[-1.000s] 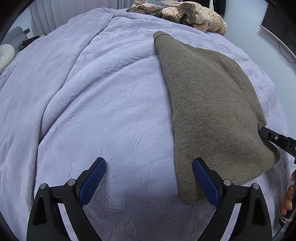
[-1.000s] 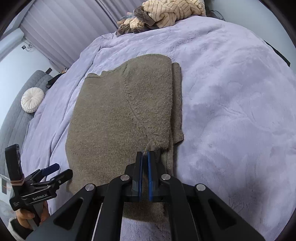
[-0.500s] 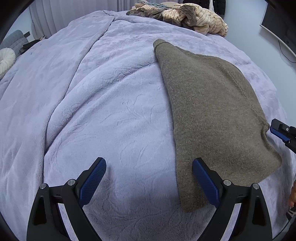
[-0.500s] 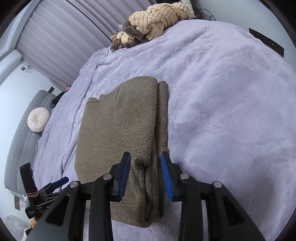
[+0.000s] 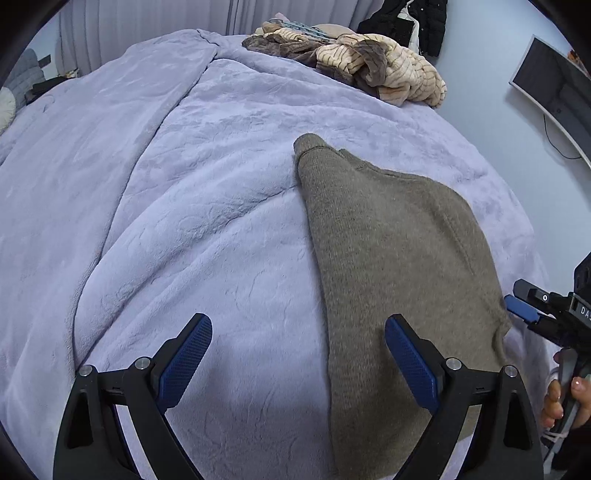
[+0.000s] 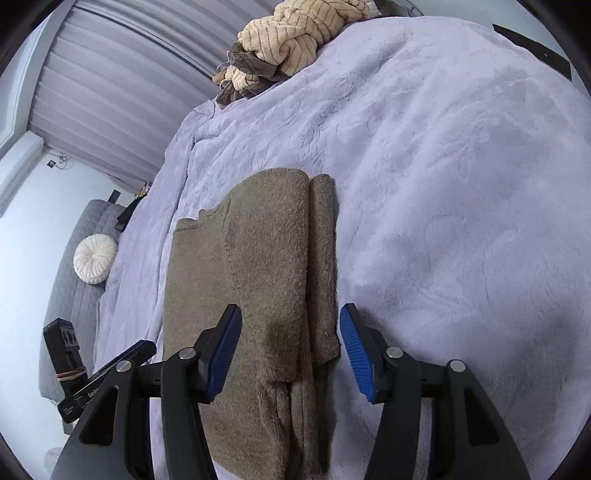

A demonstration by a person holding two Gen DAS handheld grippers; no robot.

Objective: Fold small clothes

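While our left gripper [image 5: 297, 363] and right gripper [image 6: 290, 349] hover wide (holding nothing), the folded sweater [image 6: 255, 280] could spring apart.

A: What does your right gripper [image 6: 290, 350] have?
B: Nothing; your blue pads [image 6: 354, 350] stand spread wide above the near end of the brown sweater [image 6: 255, 280], not touching it.
A: How does the sweater lie?
B: Folded lengthwise on the lavender blanket [image 6: 461, 184], a narrow layer along its right edge.
A: And around it?
B: Your left gripper [image 6: 125, 356] sits low at the blanket's left edge; a heap of striped clothes [image 6: 291, 33] lies at the far edge.
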